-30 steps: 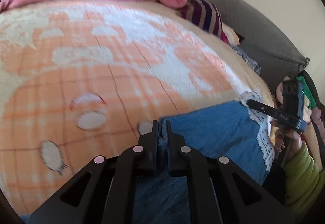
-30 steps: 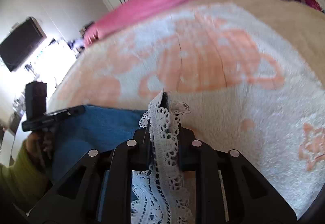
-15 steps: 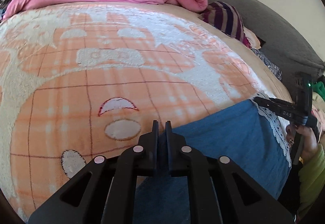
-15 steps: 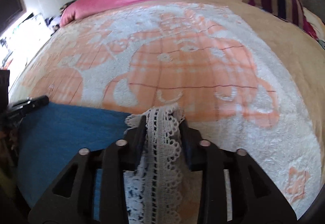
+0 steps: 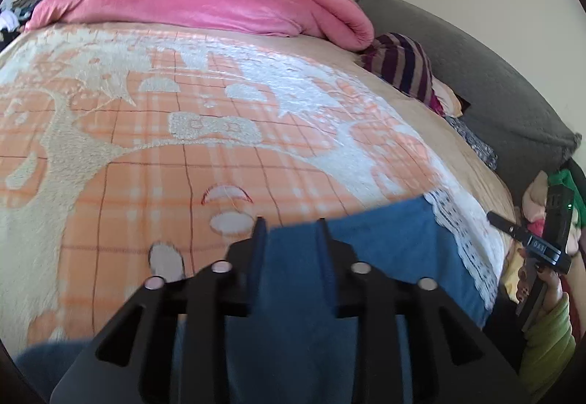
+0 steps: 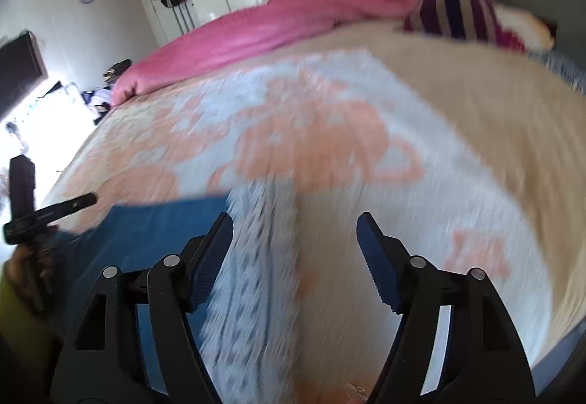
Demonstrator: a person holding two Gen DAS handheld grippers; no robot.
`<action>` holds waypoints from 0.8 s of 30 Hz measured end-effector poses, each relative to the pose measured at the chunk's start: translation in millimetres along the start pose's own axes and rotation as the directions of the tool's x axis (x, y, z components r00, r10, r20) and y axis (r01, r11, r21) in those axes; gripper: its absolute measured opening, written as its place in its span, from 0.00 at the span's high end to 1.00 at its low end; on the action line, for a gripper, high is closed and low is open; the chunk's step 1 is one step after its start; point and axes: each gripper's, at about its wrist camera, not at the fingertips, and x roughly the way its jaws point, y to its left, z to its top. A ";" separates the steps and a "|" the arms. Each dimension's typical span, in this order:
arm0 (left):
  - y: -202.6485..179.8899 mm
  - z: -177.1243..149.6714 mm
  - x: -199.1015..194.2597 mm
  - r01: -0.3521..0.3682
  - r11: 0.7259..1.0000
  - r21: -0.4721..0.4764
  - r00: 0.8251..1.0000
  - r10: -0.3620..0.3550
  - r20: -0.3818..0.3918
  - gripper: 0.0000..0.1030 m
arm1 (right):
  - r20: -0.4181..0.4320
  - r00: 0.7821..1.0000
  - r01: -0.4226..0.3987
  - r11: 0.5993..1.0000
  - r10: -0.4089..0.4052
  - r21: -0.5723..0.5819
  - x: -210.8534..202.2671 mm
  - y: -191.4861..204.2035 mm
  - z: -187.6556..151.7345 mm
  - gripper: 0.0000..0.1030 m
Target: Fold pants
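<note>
My left camera sits low and close over the bed (image 5: pixel 110 155), looking forward between my fingers (image 5: pixel 259 243) across the blanket toward the pink duvet (image 5: pixel 190 1) and wardrobe doors. My right camera looks the same way from further right, badly blurred, so its height is hard to judge. Both views share the blue pants (image 5: pixel 384 250) (image 6: pixel 146 232), the lace hem (image 5: pixel 465 243) and the striped pillow (image 5: pixel 403 63) (image 6: pixel 457 5). Each view catches the opposite hand at its edge.

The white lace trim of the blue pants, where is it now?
In the left wrist view, the white lace trim runs along the right edge of the blue pants, flat on the orange patterned blanket.
</note>
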 end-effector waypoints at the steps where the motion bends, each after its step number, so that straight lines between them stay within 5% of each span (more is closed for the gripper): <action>1: -3.7 -4.2 -4.3 0.002 1.000 0.007 1.000 -0.002 -0.003 0.70 | -0.027 0.999 -0.022 1.000 0.022 0.002 -1.1 1.8 -6.3 0.39; 5: -20.6 -32.4 -19.3 0.033 0.999 0.019 0.999 -0.032 -0.016 0.70 | -0.106 0.991 -0.083 0.996 0.084 0.014 -8.7 3.9 -22.4 0.39; 10: -31.7 -70.3 -34.0 -0.042 0.998 0.052 0.999 0.043 -0.024 0.70 | -0.211 0.975 -0.073 0.997 0.073 0.003 3.5 4.7 -36.3 0.39; 12: -29.7 -80.3 -37.2 -0.067 0.997 0.039 0.997 0.068 -0.033 0.62 | -0.243 0.967 -0.080 0.997 0.072 -0.022 9.1 11.3 -42.5 0.44; 17: -16.4 -94.6 -28.9 -0.114 0.993 0.008 0.990 0.115 -0.080 0.60 | -0.285 0.958 -0.089 0.980 0.035 -0.178 11.5 42.6 -52.4 0.83; 20: -16.2 -94.6 -29.7 -0.120 0.993 0.016 0.989 0.121 -0.085 0.60 | -0.271 0.961 -0.025 0.963 -0.050 -0.267 5.6 52.4 -58.2 0.84; 24: -11.7 -97.5 -30.6 -0.120 0.993 0.009 0.989 0.120 -0.087 0.60 | -0.268 0.960 0.020 0.973 -0.083 -0.231 -7.1 35.7 -60.1 0.84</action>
